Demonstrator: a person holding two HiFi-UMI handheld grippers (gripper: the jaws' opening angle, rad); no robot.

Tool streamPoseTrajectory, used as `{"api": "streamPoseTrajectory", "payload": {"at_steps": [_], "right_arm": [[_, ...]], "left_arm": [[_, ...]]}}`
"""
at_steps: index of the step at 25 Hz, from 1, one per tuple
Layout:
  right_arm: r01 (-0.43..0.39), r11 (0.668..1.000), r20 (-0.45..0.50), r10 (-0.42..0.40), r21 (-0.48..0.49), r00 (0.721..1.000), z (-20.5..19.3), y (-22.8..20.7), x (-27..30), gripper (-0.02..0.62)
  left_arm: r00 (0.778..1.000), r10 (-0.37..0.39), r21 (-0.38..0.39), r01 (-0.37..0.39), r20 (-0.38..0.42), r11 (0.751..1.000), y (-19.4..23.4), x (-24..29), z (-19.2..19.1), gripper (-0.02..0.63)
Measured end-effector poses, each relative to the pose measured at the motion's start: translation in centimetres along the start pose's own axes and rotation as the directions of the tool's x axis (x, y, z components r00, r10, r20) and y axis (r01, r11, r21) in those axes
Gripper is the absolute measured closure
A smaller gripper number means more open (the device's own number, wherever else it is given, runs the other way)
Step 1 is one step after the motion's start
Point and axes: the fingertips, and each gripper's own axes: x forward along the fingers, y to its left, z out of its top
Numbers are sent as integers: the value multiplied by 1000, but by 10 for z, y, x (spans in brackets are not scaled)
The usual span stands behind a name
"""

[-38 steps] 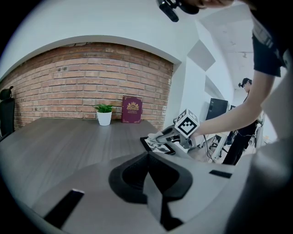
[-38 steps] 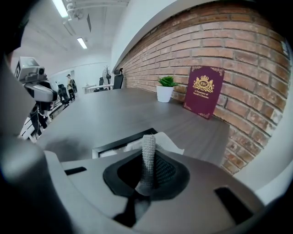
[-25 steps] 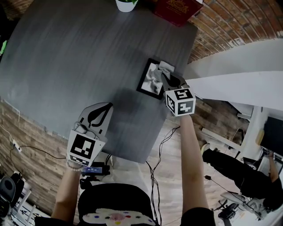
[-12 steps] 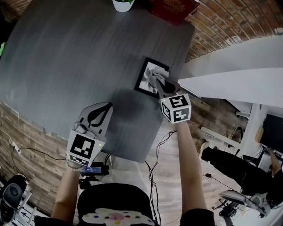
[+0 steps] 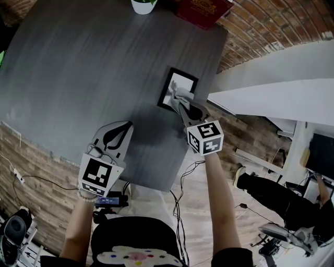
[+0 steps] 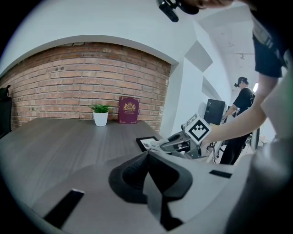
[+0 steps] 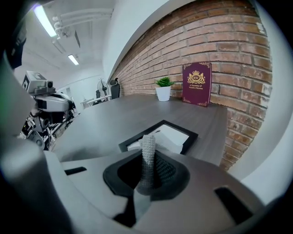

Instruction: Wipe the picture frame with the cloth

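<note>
What the right tongs hold: pressed together on a fold of pale knitted cloth, which stands up between them in the right gripper view.
Where the cloth lies: its free part rests on the near right part of the black rectangular picture frame.
Picture frame: flat on the desk, close to its right edge, with a white inside showing within the black rim.
Left tongs: pressed together with nothing between them, over the near part of the desk and well apart from the frame. Whether they touch the top cannot be told.
Other things: a small white pot with a green plant and an upright maroon book with gold print stand side by side at the far edge, by the wall.
Desk: dark grey wood-grain desk, broad and flat.
Room: a red brick wall runs behind and to the right, with a white partition beside it. On the plank floor lie black cables. A person in dark clothes is at the right.
</note>
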Motion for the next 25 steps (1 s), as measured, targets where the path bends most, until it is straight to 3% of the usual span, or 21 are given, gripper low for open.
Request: {"api": "streamPoseTrajectory", "payload": {"at_steps": [11, 25], "right_arm": [[52, 998, 17, -52, -44, 999, 17, -27, 1, 571], [262, 951, 7, -264, -164, 964, 47, -122, -16, 571]], "left_arm": [[1000, 7, -1, -7, 1, 1000, 2, 2, 1, 597], [1000, 13, -3, -13, -2, 1000, 2, 2, 1, 597]]}}
